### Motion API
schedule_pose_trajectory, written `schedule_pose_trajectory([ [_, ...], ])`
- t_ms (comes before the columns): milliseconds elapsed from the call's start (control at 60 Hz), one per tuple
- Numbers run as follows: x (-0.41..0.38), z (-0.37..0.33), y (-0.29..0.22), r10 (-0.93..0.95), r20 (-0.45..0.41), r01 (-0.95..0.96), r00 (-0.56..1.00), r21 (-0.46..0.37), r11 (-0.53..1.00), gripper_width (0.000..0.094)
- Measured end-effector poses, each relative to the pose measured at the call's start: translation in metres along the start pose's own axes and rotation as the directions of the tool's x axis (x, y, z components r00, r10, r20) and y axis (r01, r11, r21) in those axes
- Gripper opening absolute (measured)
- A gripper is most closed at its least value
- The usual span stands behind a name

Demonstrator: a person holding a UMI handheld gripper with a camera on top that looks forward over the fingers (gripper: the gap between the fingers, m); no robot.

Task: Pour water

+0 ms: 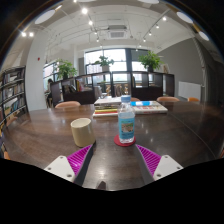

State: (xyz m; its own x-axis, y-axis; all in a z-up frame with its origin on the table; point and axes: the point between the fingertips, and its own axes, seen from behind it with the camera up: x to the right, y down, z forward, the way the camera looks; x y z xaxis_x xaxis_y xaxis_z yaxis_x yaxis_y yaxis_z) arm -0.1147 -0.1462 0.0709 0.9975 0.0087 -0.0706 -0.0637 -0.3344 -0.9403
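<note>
A clear plastic water bottle (126,120) with a blue label and white cap stands upright on a red coaster (124,141) on the dark wooden table (170,125), just ahead of my fingers and a little right of their midline. A tan paper cup (81,131) stands upright to the left of the bottle, just beyond my left finger. My gripper (113,158) is open and empty, its two magenta pads (80,157) spread wide, with bare table between them.
Books or papers (140,106) lie on the table beyond the bottle. Wooden chair backs (68,104) stand at the far edge. Bookshelves (11,95) line the left wall, and plants and windows stand at the back of the room.
</note>
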Motion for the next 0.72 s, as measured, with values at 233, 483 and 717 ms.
schedule_pose_trajectory([
  [233, -0.015, -0.053, -0.026, -0.067, 0.001, 0.067, 0.998, 0.044, 0.997, 0.0865],
  [483, -0.005, -0.094, -0.048, -0.096, -0.035, 0.098, 0.995, 0.069, 0.993, 0.086],
  [717, -0.007, -0.111, -0.059, -0.061, -0.027, 0.063, 0.998, 0.088, 0.994, 0.0859],
])
